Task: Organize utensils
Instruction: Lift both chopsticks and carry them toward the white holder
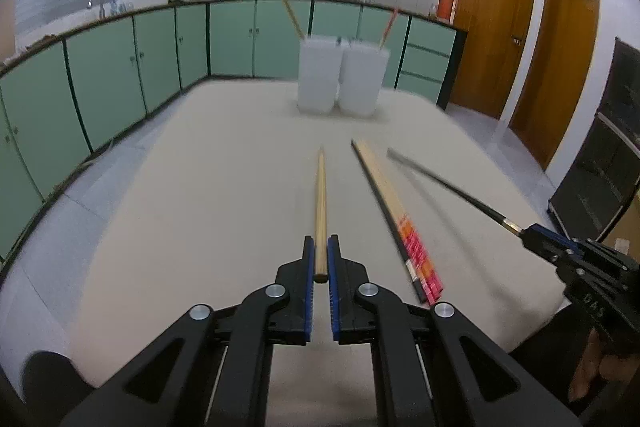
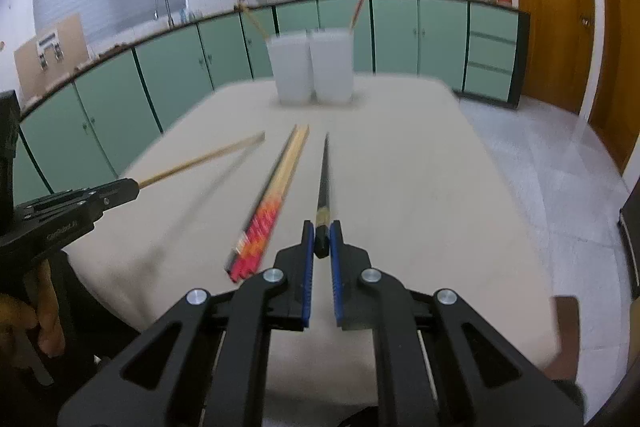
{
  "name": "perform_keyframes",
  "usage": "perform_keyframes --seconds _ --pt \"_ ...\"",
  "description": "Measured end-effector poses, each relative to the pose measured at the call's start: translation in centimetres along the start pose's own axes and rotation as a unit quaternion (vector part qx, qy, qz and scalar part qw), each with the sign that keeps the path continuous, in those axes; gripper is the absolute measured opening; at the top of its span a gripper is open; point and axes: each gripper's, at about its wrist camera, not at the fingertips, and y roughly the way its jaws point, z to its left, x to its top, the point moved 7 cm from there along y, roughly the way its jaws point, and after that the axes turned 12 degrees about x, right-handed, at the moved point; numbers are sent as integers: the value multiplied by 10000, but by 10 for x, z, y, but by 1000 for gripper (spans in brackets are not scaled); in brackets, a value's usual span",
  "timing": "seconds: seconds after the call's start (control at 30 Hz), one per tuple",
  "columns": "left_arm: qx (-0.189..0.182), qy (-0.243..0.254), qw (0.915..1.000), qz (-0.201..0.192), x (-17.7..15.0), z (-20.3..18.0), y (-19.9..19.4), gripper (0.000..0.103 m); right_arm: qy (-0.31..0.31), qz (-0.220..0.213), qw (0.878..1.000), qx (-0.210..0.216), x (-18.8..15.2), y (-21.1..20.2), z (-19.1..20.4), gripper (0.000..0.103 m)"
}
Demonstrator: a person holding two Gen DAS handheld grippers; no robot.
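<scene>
My left gripper (image 1: 321, 245) is shut on the thick end of a plain wooden chopstick (image 1: 320, 195), which points ahead above the table. My right gripper (image 2: 322, 229) is shut on the end of a black chopstick (image 2: 324, 179), also held above the table. Each gripper shows in the other's view: the right gripper (image 1: 528, 231) at the right with the black chopstick (image 1: 444, 183), the left gripper (image 2: 132, 187) at the left with the wooden chopstick (image 2: 200, 161). Between them, a few chopsticks with red-patterned ends (image 1: 384, 195) (image 2: 280, 187) lie on the cloth.
Two white translucent containers (image 1: 320, 75) (image 1: 364, 79) stand side by side at the far end of the beige-covered table (image 1: 200, 187); a chopstick (image 1: 292, 15) leans out of each. Green cabinets line the walls behind. Wooden doors are at the right. A hand holds each gripper's handle.
</scene>
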Motion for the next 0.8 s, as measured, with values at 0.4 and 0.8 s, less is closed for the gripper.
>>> perform_keyframes --seconds 0.4,0.8 --pt "-105 92 9976 -683 85 19 -74 6 -666 -702 9952 169 107 -72 34 7" --pt "-401 149 9987 -287 118 23 -54 6 -667 -76 9970 397 147 -32 29 6"
